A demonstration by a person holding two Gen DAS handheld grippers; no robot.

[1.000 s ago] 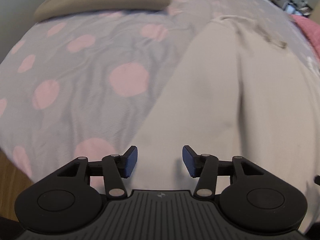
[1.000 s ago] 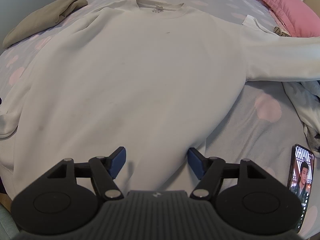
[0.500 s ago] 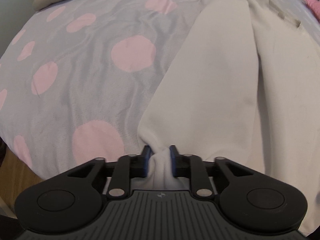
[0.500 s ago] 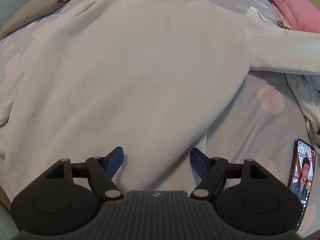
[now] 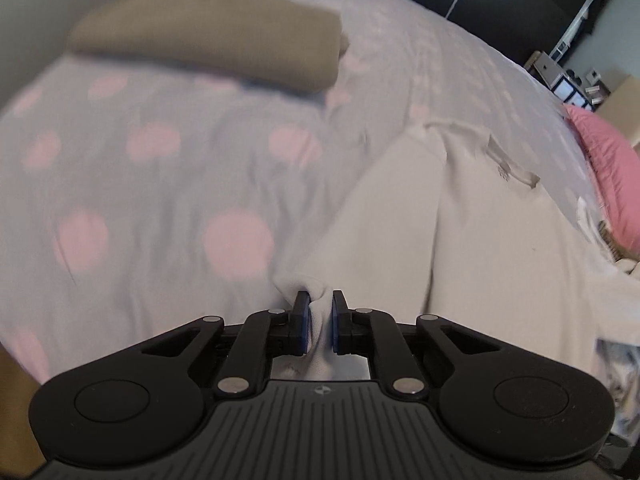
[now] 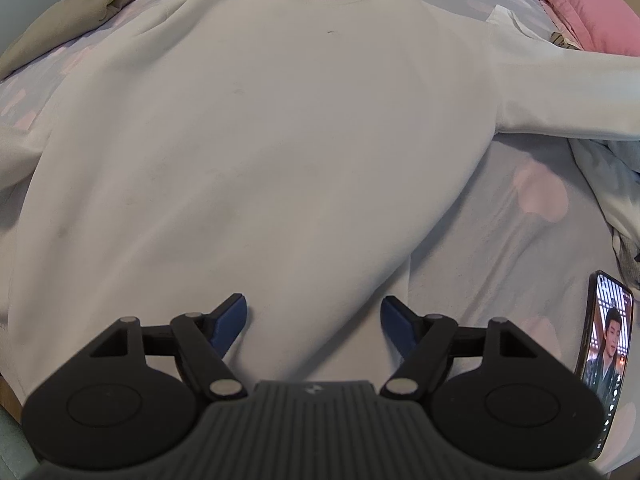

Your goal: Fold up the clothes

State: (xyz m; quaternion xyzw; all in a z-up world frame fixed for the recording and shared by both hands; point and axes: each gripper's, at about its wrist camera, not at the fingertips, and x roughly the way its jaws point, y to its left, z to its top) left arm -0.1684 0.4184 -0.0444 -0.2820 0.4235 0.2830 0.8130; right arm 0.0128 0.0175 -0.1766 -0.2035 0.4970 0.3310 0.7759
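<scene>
From the left wrist camera I see my left gripper (image 5: pixel 321 322) at the bottom middle of the frame. Its jaws have just been closing and now pinch a bunched fold of the white sweatshirt (image 5: pixel 460 240), the cuff end of a sleeve. The cloth bulges out above the blue pads (image 5: pixel 303 330). The rest of the sweatshirt spreads across the right half of the picture. The bedspread (image 5: pixel 160 184), grey with pink dots, fills the left half and looks blurred. A folded tan garment (image 5: pixel 216 36) lies on it at the upper left. A pink pillow (image 5: pixel 612 160) shows at the right edge.

From the right wrist camera I see my right gripper (image 6: pixel 314 318) at the bottom middle, jaws spread wide with nothing pinched. The lower hem of the sweatshirt (image 6: pixel 260 140) lies between and beneath the fingers; I cannot tell whether they touch it. The sweatshirt lies flat, collar at the top middle, one sleeve stretched to the right edge. The tan garment (image 6: pixel 76 12) is at the upper left, the pillow (image 6: pixel 580 0) at the upper right. A phone (image 6: pixel 606 356) with a lit screen lies on the bedspread (image 6: pixel 520 240) at the lower right.
</scene>
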